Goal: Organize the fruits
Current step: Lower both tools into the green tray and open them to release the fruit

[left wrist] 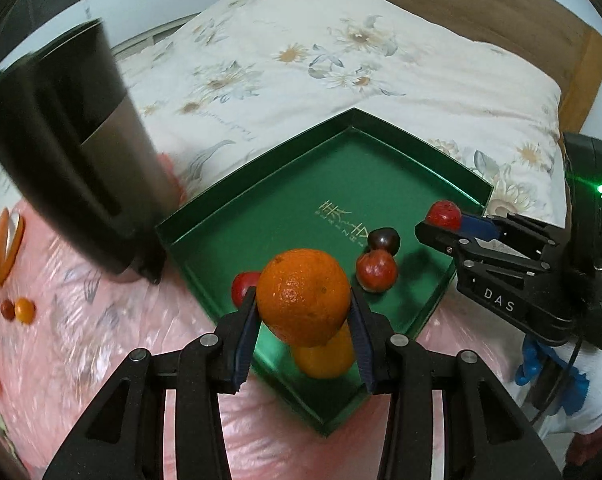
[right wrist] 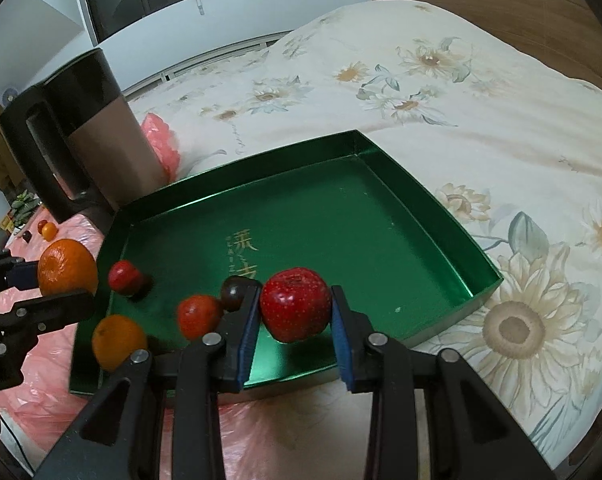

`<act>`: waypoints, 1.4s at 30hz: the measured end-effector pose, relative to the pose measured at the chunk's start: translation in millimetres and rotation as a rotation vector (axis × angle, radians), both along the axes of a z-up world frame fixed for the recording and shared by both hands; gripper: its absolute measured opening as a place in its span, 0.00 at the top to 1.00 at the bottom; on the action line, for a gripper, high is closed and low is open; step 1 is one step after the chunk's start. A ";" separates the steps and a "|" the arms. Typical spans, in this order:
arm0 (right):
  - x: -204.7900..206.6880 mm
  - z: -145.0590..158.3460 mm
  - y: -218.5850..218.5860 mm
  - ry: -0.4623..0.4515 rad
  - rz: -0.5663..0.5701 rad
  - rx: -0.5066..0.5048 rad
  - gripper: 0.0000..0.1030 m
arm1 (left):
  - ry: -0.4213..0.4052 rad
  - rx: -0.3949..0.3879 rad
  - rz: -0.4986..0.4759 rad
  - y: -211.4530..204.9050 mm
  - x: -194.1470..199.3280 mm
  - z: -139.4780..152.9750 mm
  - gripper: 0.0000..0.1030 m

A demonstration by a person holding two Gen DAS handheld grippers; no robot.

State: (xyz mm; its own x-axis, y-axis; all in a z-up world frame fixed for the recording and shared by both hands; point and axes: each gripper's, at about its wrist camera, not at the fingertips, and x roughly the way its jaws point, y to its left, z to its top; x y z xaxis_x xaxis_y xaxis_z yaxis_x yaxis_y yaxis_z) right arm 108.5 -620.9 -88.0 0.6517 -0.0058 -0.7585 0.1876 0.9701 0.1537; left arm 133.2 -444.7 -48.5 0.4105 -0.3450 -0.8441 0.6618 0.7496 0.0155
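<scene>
Under me lies the bed (right wrist: 441,92), its flowered quilt spread wide, with a pink plastic sheet (left wrist: 101,340) over the near part. On the sheet stands a dark kettle (right wrist: 89,148), just beside the left corner of the green tray (right wrist: 441,216). The tray is a shallow, open box with gold lettering on its floor, and most of that floor is bare. Four fruits sit in it, all toward its near left part: an orange one (right wrist: 119,342) by the near corner, a red one (right wrist: 199,316) beside it, a dark brown one (right wrist: 232,292) just behind that, and a small red one (right wrist: 124,276) near the left wall. My left jaws (left wrist: 304,316) are clamped on an orange (left wrist: 304,296), held over the tray's near edge, above the orange fruit that lies inside. My right jaws (right wrist: 296,316) are clamped on a red fruit (right wrist: 295,304), speckled like a strawberry, held over the tray's near side, beside the dark brown one. Outside the tray, far off on the pink sheet past the kettle, lie a few small fruits (left wrist: 19,310): one orange, one red, one dark.
</scene>
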 end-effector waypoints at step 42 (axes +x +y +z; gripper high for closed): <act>-3.7 -4.1 4.9 0.000 0.006 -0.034 0.25 | -0.042 0.064 -0.014 -25.9 -5.2 -23.3 0.52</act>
